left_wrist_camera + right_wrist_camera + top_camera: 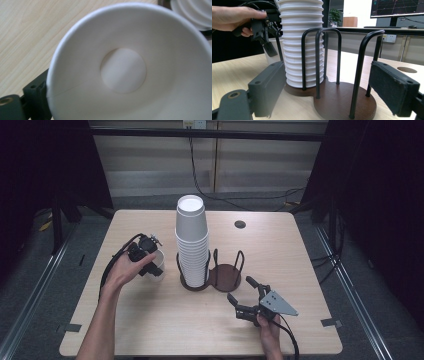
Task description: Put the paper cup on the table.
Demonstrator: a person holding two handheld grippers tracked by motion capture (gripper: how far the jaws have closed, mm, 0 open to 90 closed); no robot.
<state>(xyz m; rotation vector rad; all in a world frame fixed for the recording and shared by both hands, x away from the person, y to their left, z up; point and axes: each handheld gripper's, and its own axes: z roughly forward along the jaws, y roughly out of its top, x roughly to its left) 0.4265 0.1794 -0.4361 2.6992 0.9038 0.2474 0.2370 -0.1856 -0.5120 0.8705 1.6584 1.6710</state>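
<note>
While the left gripper [146, 254] pinches the rim of a single white paper cup [156, 265], one jaw outside the wall, that cup sits upright on the light wooden table [150, 320], just left of the dark wooden two-ring cup holder [225, 277]. Cup interior looks empty in the left gripper view [123, 70]. The holder's left ring carries a tall stack of white paper cups [191, 245]; its right ring has nothing in it, bare round base inside black wire hoops. The right gripper [245, 295], jaws spread wide, grips nothing, low near the table in front of the holder's right ring.
</note>
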